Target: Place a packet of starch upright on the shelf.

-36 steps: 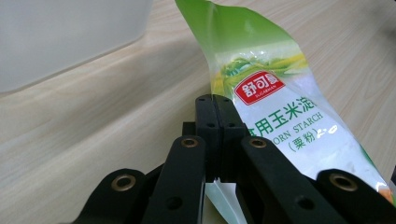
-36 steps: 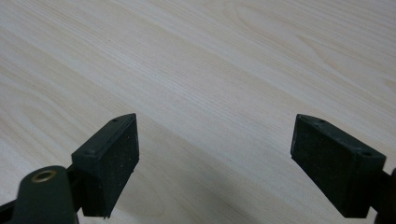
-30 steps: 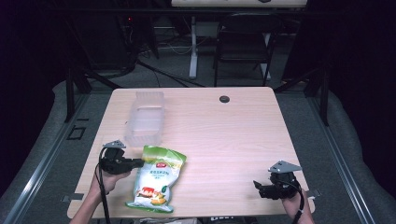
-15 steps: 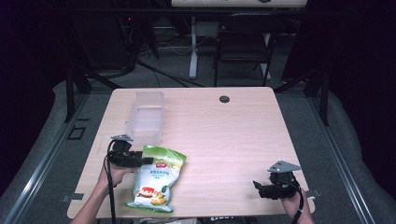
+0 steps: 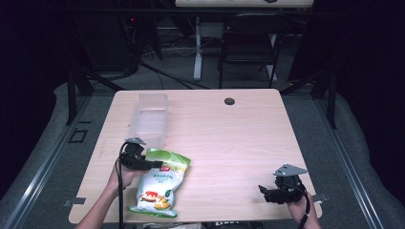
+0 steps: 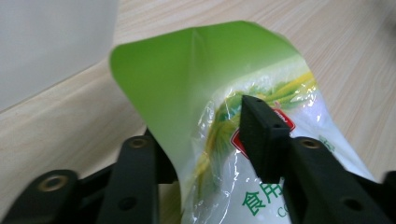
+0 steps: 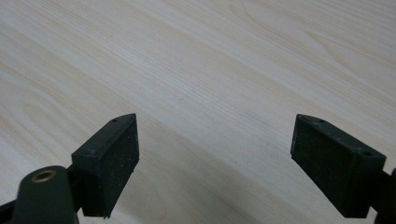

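The jaws of the left gripper [image 6: 205, 158] are set around the green top edge of a glossy green-and-white plastic food bag [image 6: 261, 154]; one jaw lies over the printed front and the other is seen behind the curled green flap, but whether they are pressed tight on it cannot be told. In the high view this left gripper [image 5: 152, 164] is seen at the bag's upper left corner, with the person's left hand [image 5: 123, 175] behind it. The bag [image 5: 160, 183] lies flat near the front left of the light wooden worktop [image 5: 229, 138], its printed side up. A yellow picture and red label are shown on its front, and pale contents are seen through a clear part of the film in the left gripper view.

Just beyond the bag, a translucent rectangular plastic container [image 5: 149, 119] stands on the worktop; what it holds cannot be made out. In the left gripper view its whitish wall [image 6: 51, 42] is seen close beside the bag's top edge.

The jaws of the right gripper [image 7: 215, 163] are spread wide apart over bare wood, with nothing between them. In the high view the right gripper [image 5: 267, 192] is held low near the front right corner, well apart from the bag. A small dark round grommet [image 5: 229, 101] is set near the worktop's far edge.
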Tool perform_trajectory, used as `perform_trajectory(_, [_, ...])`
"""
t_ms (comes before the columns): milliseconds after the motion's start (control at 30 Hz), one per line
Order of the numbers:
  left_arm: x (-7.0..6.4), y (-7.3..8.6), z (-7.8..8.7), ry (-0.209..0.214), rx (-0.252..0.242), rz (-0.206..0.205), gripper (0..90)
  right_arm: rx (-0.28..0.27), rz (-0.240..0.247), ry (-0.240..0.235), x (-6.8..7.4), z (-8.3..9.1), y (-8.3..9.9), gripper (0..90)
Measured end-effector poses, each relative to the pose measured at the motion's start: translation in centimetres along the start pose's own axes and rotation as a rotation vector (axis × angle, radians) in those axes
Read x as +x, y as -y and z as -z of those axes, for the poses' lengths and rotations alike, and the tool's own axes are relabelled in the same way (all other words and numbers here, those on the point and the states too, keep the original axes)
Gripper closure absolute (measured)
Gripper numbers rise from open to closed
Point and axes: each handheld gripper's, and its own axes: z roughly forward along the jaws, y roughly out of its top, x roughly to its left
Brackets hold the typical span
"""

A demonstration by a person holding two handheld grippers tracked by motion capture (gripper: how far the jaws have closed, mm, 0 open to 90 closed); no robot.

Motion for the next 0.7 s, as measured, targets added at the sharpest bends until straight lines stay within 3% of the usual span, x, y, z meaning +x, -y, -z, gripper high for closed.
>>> perform_trajectory(133, [-0.2,0.1,0.1,-0.004,-0.005,-0.008,75.7,0.001,0.003,0.000,0.0,0.0,0.0,14.5])
perform_trajectory(300, [-0.3,0.3,0.3,-0.004,-0.019,-0.012,85.0,0.005,0.005,0.002,0.0,0.1,0.0,14.6])
perform_trajectory(700, [-0.6,1.0,1.4,-0.045,-0.050,-0.016,89.3,0.001,0.007,0.006,0.0,0.2,0.0,14.6])
